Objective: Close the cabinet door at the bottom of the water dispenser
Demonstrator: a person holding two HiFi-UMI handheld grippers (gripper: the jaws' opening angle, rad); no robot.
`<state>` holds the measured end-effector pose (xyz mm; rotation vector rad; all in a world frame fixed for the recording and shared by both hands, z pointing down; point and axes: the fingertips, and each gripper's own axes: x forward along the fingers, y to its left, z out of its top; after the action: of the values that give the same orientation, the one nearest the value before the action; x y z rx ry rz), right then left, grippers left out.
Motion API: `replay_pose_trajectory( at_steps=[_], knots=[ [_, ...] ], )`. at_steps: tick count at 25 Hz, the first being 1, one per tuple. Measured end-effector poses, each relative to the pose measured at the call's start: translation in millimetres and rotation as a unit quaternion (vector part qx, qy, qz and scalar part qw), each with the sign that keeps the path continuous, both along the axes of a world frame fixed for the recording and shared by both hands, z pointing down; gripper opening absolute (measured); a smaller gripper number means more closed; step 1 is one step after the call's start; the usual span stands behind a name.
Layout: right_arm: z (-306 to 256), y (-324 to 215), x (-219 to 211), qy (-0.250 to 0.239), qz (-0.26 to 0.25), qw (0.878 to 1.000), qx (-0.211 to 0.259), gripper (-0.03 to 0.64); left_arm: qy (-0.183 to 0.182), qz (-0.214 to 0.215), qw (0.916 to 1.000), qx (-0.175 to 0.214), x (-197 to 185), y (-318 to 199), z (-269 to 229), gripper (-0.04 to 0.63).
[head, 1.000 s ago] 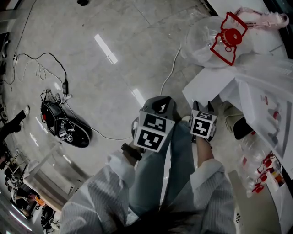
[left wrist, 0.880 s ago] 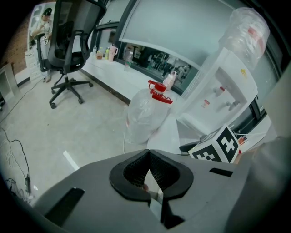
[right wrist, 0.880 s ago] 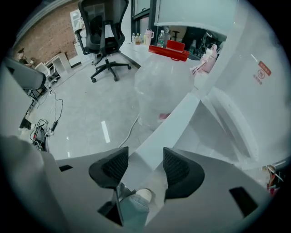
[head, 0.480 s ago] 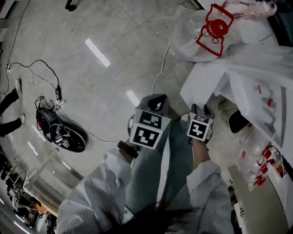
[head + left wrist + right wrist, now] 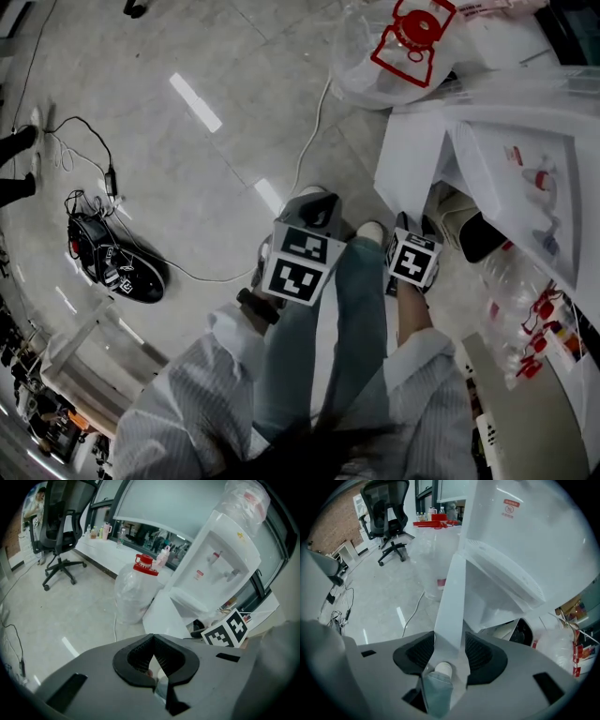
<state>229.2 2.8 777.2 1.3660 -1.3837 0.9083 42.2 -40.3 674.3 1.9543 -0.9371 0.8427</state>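
Observation:
The white water dispenser [image 5: 525,178] stands at the right of the head view, its bottom cabinet door [image 5: 408,159] swung open toward me. Inside the cabinet [image 5: 464,230] lies something dark. My right gripper [image 5: 414,223] is low in front of the door, open. In the right gripper view the door's edge [image 5: 452,588] lines up in the gap of the gripper [image 5: 449,641]; I cannot tell if it touches. My left gripper [image 5: 317,199] hangs left of the door, shut and empty, its tips [image 5: 153,639] meeting. The dispenser [image 5: 220,569] shows ahead of it.
A spare water bottle [image 5: 384,56] with a red handle stands left of the dispenser, a white cable [image 5: 309,122] running from it. A black device [image 5: 117,267] with cords lies on the floor at left. Small bottles [image 5: 525,319] sit at right. An office chair [image 5: 63,531] stands farther off.
The person has stepped toward the dispenser, so it and the open door sit nearer both grippers. The grippers keep the same pose and jaw states.

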Motion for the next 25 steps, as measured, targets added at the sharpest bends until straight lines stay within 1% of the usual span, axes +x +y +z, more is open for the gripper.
replay_pose_trajectory(
  at_steps=[6, 11, 15, 19, 22, 25],
  knots=[
    [5.9, 16.2, 38.6, -0.027, 0.051, 0.998, -0.009, 0.207, -0.004, -0.012, 0.9999, 0.002, 30.7, 14.4, 1.0, 0.011],
    [8.9, 18.1, 66.2, -0.035, 0.045, 0.998, -0.005, 0.207, -0.004, -0.037, 0.9993, 0.003, 53.3, 26.3, 4.3, 0.011],
    [10.0, 18.3, 91.2, -0.041, 0.070, 0.997, -0.001, 0.207, -0.003, -0.058, 0.9983, -0.002, 70.2, 37.8, 9.6, 0.011],
    [13.1, 16.0, 111.4, -0.046, 0.077, 0.996, -0.005, 0.207, 0.003, -0.076, 0.9971, -0.007, 86.8, 47.5, 13.6, 0.011],
    [19.4, 15.4, 124.4, -0.061, 0.095, 0.994, -0.009, 0.207, 0.005, -0.084, 0.9964, -0.008, 96.0, 51.0, 18.0, 0.011],
    [21.4, 12.0, 134.8, -0.071, 0.101, 0.992, 0.001, 0.207, 0.004, -0.093, 0.9956, -0.009, 99.4, 52.5, 22.0, 0.011]
  ],
)
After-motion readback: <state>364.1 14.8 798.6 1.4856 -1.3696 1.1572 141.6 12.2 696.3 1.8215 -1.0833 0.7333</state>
